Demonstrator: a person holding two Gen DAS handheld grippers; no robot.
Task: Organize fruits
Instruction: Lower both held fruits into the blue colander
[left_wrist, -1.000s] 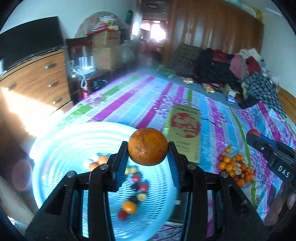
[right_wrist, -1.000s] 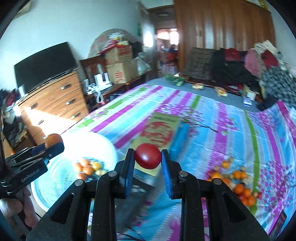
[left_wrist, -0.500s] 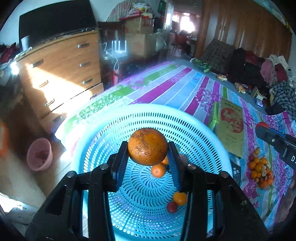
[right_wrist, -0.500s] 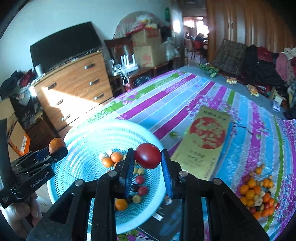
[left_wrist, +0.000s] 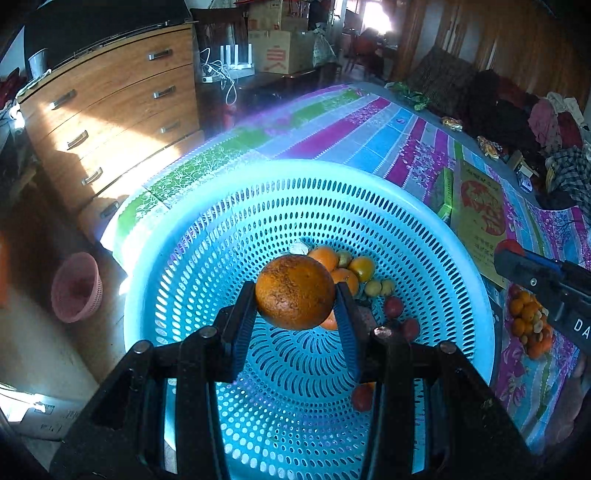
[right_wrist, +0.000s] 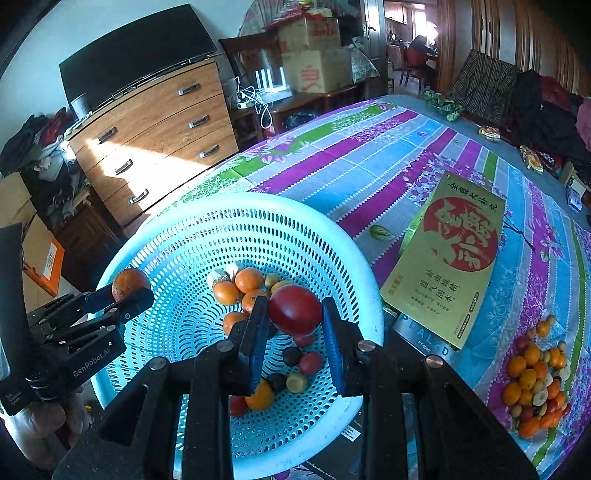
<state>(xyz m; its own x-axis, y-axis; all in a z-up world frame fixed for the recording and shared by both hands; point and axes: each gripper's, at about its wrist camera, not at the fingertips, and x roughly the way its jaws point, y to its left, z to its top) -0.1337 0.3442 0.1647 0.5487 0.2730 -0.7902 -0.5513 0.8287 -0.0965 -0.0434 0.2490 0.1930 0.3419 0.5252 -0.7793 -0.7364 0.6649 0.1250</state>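
Observation:
My left gripper (left_wrist: 295, 295) is shut on an orange (left_wrist: 294, 291) and hangs over the light blue perforated basket (left_wrist: 221, 229). My right gripper (right_wrist: 294, 312) is shut on a red round fruit (right_wrist: 294, 308), also above the basket (right_wrist: 177, 236). Several small oranges, yellow and red fruits lie in the basket's bottom (right_wrist: 243, 288). The left gripper with its orange (right_wrist: 129, 282) shows at the left of the right wrist view, over the basket's rim. The right gripper's tip (left_wrist: 517, 258) shows at the right edge of the left wrist view.
A pile of loose small fruits (right_wrist: 535, 376) lies on the striped cloth at the right. A gold and red flat box (right_wrist: 454, 258) rests beside the basket. A wooden chest of drawers (right_wrist: 155, 129) stands beyond the table's edge, and a pink basket (left_wrist: 75, 288) sits on the floor.
Both grippers have moved left and down, from over the cloth to over the basket, each still holding its fruit. The basket now fills the lower part of both views.

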